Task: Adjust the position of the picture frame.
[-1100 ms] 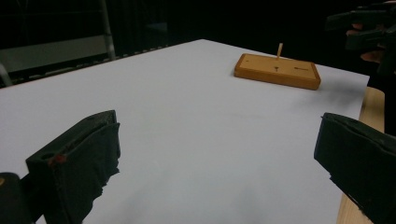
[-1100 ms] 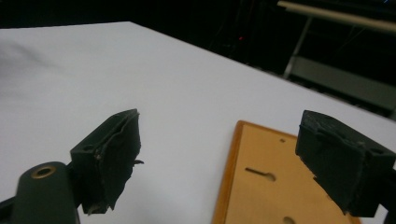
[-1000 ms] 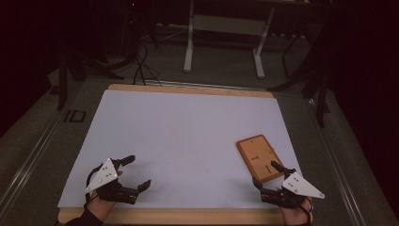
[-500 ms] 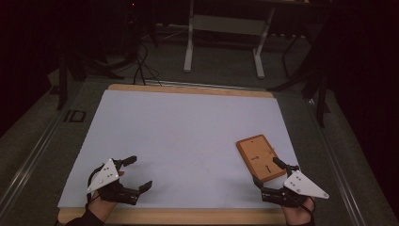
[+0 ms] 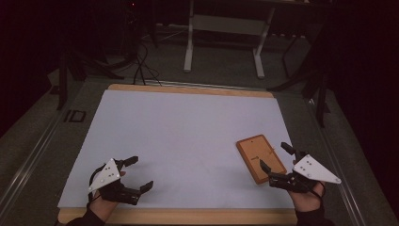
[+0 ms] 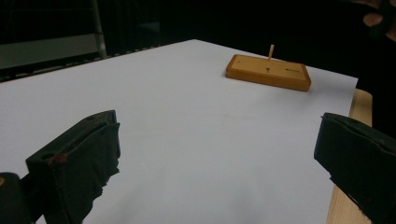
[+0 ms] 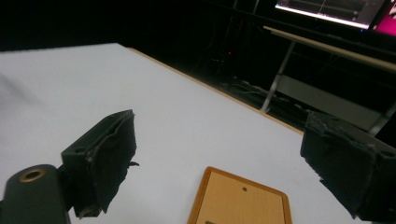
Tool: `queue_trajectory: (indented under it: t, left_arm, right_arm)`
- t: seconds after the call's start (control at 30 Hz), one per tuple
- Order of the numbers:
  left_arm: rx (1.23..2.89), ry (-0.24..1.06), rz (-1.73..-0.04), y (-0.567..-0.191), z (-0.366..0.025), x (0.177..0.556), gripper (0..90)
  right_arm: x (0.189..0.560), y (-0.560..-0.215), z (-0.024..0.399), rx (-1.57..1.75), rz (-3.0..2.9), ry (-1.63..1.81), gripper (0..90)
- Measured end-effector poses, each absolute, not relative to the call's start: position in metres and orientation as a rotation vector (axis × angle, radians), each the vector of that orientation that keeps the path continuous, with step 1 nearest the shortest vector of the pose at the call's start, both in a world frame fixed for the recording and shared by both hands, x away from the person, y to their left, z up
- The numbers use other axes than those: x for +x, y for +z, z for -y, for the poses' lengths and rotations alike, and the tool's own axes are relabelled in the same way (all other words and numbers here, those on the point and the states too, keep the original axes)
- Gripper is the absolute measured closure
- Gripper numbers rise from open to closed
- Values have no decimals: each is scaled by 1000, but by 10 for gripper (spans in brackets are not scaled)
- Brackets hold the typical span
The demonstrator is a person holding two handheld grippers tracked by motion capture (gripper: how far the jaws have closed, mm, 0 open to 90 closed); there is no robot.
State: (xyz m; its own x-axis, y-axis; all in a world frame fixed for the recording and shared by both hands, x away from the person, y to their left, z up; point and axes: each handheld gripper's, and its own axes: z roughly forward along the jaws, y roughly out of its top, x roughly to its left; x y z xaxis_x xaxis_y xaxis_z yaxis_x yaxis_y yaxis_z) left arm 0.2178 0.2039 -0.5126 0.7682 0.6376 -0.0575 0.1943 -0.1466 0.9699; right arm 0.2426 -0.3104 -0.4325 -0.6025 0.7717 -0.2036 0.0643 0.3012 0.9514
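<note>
Wooden block (image 5: 260,158): flat, rectangular, rounded corners, orange-brown, small holes and a thin upright peg (image 6: 271,51) on top; marking on it too small to read. It lies on the white sheet (image 5: 188,136) covering the table (image 5: 188,89), near right corner. Left claw (image 5: 135,173) wide open, empty, near left; right claw (image 5: 275,157) wide open, empty, jaws flanking the block's near end.

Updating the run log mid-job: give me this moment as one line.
left gripper: open, empty, near-left | right gripper: open, fingers straddling near end of wooden block | thin peg: upright in block | white sheet: bare elsewhere
</note>
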Motion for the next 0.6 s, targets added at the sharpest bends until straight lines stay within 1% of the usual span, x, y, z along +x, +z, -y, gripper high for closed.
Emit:
queue_trajectory:
  t: [0.1,0.3,0.43,0.5,0.6]
  left_arm:
    - [1708,434,-660,-513,-203,218,6]
    - [1708,427,-657,-513,-203,218,7]
    - [1710,430,-656,-513,-203,218,7]
    - [1708,429,-656,-513,-203,218,7]
    - [1709,427,-656,-513,-203,218,6]
  right_arm:
    - [248,-429,312,764,-1904,1345,100]
    - [272,-424,318,806,-1883,1354,94]
    - [288,-424,323,834,-1887,1297,97]
    - [296,-425,327,856,-1896,1297,123]
    - [308,-428,334,887,-1897,1292,123]
